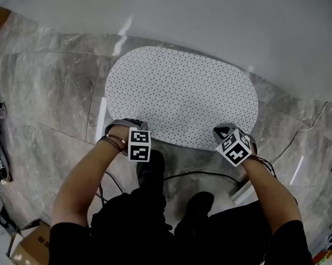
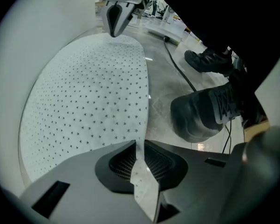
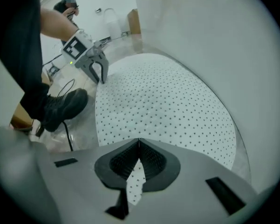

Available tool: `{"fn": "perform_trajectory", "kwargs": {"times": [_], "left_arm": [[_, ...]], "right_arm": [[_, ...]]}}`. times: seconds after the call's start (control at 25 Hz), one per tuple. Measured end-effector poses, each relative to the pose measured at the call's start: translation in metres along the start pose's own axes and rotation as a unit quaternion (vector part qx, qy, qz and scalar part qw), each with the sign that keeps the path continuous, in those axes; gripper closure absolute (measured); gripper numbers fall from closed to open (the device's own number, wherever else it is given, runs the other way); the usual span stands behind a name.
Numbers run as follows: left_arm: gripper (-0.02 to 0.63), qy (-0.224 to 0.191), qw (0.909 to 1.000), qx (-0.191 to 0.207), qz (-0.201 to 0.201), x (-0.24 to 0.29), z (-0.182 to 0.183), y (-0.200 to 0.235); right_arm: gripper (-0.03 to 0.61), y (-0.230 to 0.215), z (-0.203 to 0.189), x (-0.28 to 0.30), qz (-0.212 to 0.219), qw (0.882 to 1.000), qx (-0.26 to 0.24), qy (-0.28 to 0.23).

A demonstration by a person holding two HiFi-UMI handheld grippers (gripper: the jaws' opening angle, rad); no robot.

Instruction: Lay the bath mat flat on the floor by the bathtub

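Left claw (image 2: 139, 146) grips near edge of bath mat (image 1: 182, 93); right claw (image 3: 139, 144) likewise; mat spread beside bathtub (image 1: 221, 15)

A bathroom: grey marble floor tiles (image 1: 49, 76) lie under the jaws, a white bathtub wall (image 1: 210, 15) rises just beyond them, and a dotted bath mat (image 1: 182, 95) is spread between.

Bright, even light; glare streaks on the floor (image 1: 49, 87). Gripper views fisheye-warped, corners black, edges soft.
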State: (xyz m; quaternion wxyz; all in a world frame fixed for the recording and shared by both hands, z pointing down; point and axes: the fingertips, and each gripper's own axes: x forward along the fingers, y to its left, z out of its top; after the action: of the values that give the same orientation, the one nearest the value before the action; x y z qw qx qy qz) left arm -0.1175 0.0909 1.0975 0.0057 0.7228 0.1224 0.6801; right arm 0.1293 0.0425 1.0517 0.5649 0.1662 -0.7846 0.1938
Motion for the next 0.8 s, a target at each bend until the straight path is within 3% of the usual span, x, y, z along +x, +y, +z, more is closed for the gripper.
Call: {"fn": "perform_trajectory", "kwargs": {"times": [0.08,0.16,0.32,0.48,0.68,0.8], "left_arm": [[0.506,0.008,0.9998,0.005,-0.016,0.000,-0.004,-0.007],[0.399,0.007,0.9993,-0.004,-0.037,-0.007,-0.008,-0.011],[0.393,-0.070,0.9912,-0.100,-0.052,-0.053,-0.003,0.011],[0.400,-0.182,0.9595,-0.214,0.007,-0.134,0.007,0.074],[0.433,-0.264,0.9185,-0.275,0.107,-0.250,0.020,0.122],[0.443,-0.306,0.8861,-0.312,0.154,-0.326,0.028,0.130]], "right_arm": [[0.565,-0.007,0.003,-0.004,0.003,0.999,0.047,-0.016],[0.565,-0.014,0.008,-0.011,0.002,0.997,0.073,-0.030],[0.565,-0.028,0.027,-0.034,-0.006,0.993,0.097,-0.061],[0.565,-0.047,0.062,-0.075,-0.023,0.988,0.118,-0.099],[0.565,-0.055,0.108,-0.160,-0.045,0.978,0.144,-0.142],[0.565,-0.051,0.133,-0.229,-0.061,0.971,0.160,-0.168]]}}
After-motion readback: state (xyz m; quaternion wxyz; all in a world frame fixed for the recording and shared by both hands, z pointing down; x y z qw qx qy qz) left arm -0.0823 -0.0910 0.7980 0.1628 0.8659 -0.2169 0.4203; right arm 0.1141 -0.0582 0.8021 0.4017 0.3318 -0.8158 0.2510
